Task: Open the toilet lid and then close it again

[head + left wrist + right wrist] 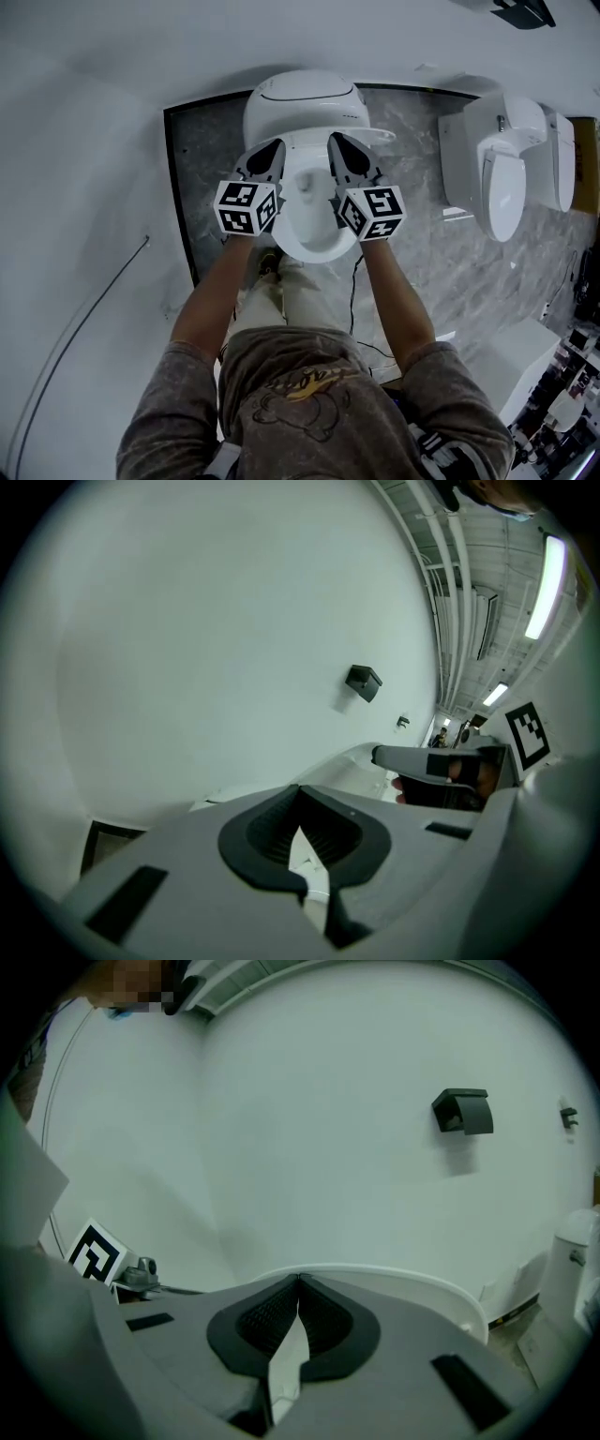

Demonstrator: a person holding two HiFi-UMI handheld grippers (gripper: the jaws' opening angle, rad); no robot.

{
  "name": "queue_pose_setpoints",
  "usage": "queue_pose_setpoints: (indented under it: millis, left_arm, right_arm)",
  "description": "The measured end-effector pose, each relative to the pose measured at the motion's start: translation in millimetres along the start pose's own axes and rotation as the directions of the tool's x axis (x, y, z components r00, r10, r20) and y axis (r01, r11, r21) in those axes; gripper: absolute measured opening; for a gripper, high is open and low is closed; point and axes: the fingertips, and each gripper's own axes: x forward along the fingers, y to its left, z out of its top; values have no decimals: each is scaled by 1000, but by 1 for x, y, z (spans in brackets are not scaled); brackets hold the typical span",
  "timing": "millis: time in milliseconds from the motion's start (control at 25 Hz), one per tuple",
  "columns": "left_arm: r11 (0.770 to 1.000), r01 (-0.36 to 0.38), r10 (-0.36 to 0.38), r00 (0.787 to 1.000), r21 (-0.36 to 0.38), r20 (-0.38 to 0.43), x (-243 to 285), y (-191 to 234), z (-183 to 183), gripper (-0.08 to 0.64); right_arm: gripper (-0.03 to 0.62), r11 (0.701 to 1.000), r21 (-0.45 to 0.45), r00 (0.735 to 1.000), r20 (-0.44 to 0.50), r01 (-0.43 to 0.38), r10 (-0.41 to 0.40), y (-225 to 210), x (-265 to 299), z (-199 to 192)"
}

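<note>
White wall, marble floor | toilet lid [305,103] raised | left hand-held gripper [277,146], right hand-held gripper [335,141]: jaws together

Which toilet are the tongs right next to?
The middle toilet, straight ahead of the person: the left tongs and right tongs both reach over it. The other toilet stands to the right with nothing near it.

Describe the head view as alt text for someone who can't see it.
Seen from above, a person holds the left gripper and right gripper, jaws shut, at the raised lid of a white toilet; a second toilet stands right.
</note>
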Motion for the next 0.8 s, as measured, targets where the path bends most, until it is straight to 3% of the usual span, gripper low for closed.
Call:
queue_pose_setpoints:
  millis: [320, 800]
  left_arm:
    - [1000, -17, 17, 1000, 3, 18, 20, 13, 19, 9]
    - [999, -15, 12, 996, 40, 84, 3, -8, 57, 9]
  right_arm:
    - [26, 1000, 5, 1000, -15, -17, 17, -9, 17, 4]
    - [26, 1000, 7, 1000, 22, 2, -2, -21, -1, 30]
